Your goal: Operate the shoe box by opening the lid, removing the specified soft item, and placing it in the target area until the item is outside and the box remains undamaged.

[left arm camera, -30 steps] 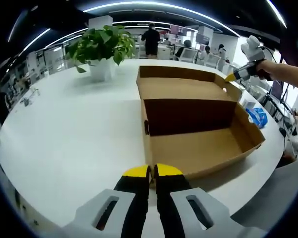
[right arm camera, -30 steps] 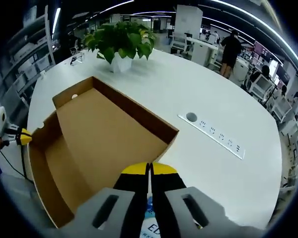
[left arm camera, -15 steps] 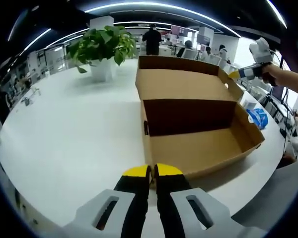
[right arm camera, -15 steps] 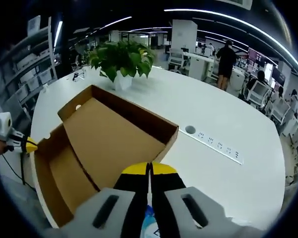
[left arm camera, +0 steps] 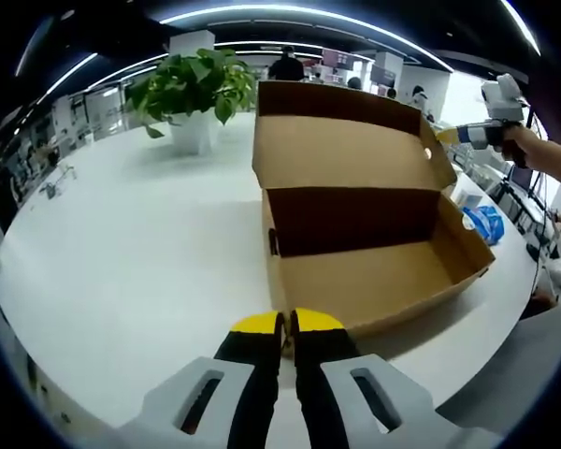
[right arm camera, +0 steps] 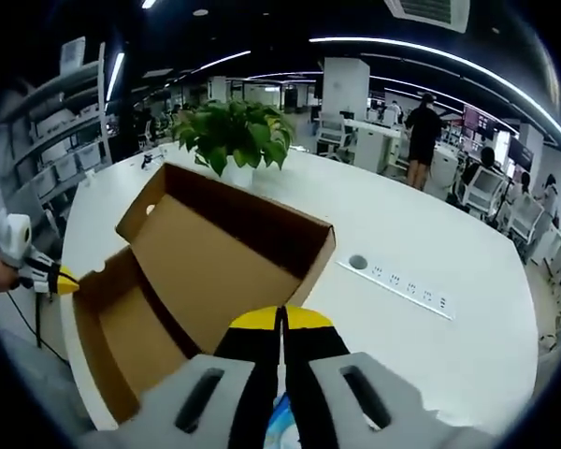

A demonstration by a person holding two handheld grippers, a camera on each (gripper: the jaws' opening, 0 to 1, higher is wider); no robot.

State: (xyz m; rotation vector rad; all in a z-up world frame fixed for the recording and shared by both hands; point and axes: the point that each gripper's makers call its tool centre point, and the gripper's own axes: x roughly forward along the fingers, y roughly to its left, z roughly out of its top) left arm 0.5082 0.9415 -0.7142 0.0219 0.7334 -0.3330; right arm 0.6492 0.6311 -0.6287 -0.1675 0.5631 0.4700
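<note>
The brown shoe box (left arm camera: 374,281) lies open on the white table, and its inside looks bare. Its lid (left arm camera: 351,150) stands tilted up at the back. My left gripper (left arm camera: 285,323) is shut, tips against the box's near corner; it shows as the left gripper (right arm camera: 61,279) in the right gripper view. My right gripper (right arm camera: 280,318) is shut at the corner of the lid (right arm camera: 215,253); the right gripper (left arm camera: 449,137) meets the lid's right flap, held by a hand. A blue and white soft item (left arm camera: 481,223) lies on the table right of the box.
A potted plant (left arm camera: 192,94) stands on the white table (left arm camera: 122,253) behind and left of the box. A power strip (right arm camera: 407,288) and a round port are set into the tabletop. People and desks fill the office behind. The table edge curves close on the right.
The lid has swung up from lying nearly flat to a steep tilt, and my right gripper has risen with its corner. The left gripper and the box base have stayed put.
</note>
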